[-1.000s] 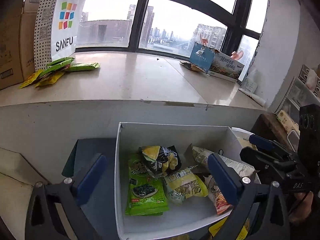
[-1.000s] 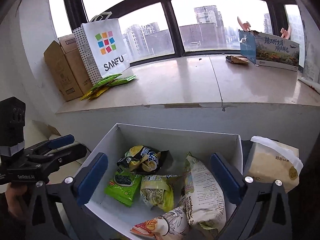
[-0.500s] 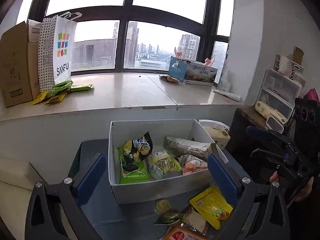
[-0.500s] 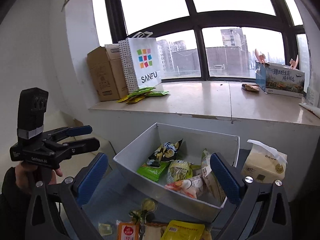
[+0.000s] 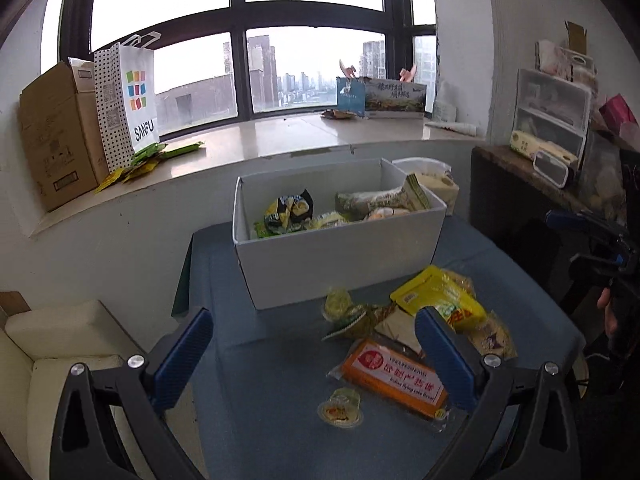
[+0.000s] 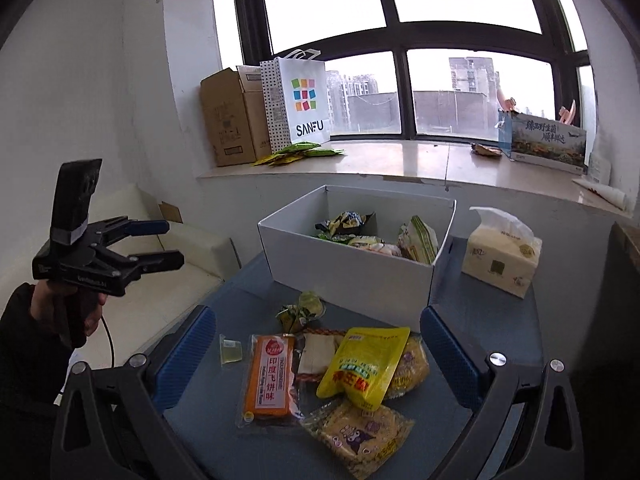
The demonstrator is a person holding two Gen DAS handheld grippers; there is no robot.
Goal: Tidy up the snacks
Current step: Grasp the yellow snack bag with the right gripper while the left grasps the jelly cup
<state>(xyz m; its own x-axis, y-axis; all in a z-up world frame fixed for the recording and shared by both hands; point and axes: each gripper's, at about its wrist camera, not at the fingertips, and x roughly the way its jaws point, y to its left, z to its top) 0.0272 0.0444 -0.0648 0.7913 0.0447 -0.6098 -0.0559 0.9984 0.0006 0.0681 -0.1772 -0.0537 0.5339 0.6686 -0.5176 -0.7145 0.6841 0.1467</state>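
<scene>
A: Where are the snacks sitting right now?

B: Several packets are already lying inside the white box [image 6: 352, 264] at the back of the blue table [image 6: 492, 320]. The loose ones are lying in front of it: an orange flatbread pack [image 6: 270, 376], a yellow pouch [image 6: 366, 364] overlapping a pale noodle packet [image 6: 360, 434], and a small jelly cup [image 6: 231, 353] just beside the orange pack.

A: And the claws?

B: Both are hovering above the pile, holding nothing. The right gripper [image 6: 318, 360] is gaping wide, and so is the left gripper [image 5: 314, 360]; seen from the right wrist view, the left gripper's 2 fingers are also standing well apart.

A: So which packet is worth going for?

B: I'm judging the yellow pouch, since it is lying on top. The right claw is already framing it, so I'm suggesting lowering straight down and pinching a flat edge rather than the puffy middle, because slick film is likely to slip. Lifting it clear before swinging to the box should avoid dragging the noodle packet underneath.
</scene>
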